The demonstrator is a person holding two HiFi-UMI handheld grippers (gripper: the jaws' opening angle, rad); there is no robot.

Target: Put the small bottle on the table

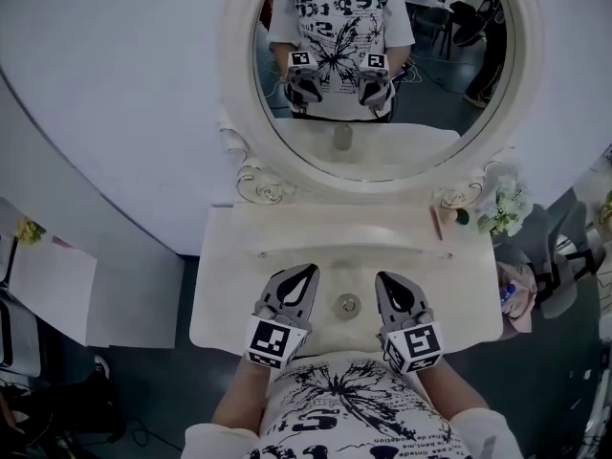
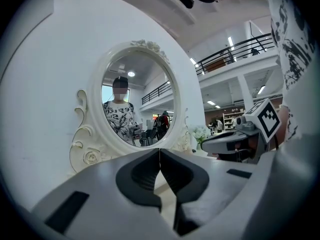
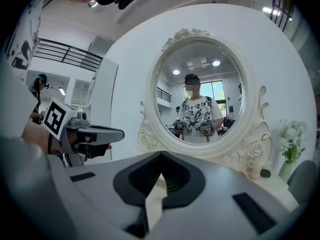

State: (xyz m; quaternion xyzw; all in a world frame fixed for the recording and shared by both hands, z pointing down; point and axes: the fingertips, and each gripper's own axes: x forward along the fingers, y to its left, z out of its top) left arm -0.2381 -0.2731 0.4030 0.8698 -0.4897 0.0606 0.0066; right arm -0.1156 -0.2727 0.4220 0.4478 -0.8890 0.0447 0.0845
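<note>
Both grippers are held side by side, pointed roughly level — the left gripper (image 1: 299, 283) and right gripper (image 1: 390, 289) each closed on nothing.

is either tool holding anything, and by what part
Nothing is held: the left tool and right tool are both shut and empty, the small bottle standing between them.

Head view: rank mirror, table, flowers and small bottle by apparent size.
1. mirror, cut off at the top, and table look about alike, so they are not ranked apart.
2. flowers.
3. small bottle, seen from above.
</note>
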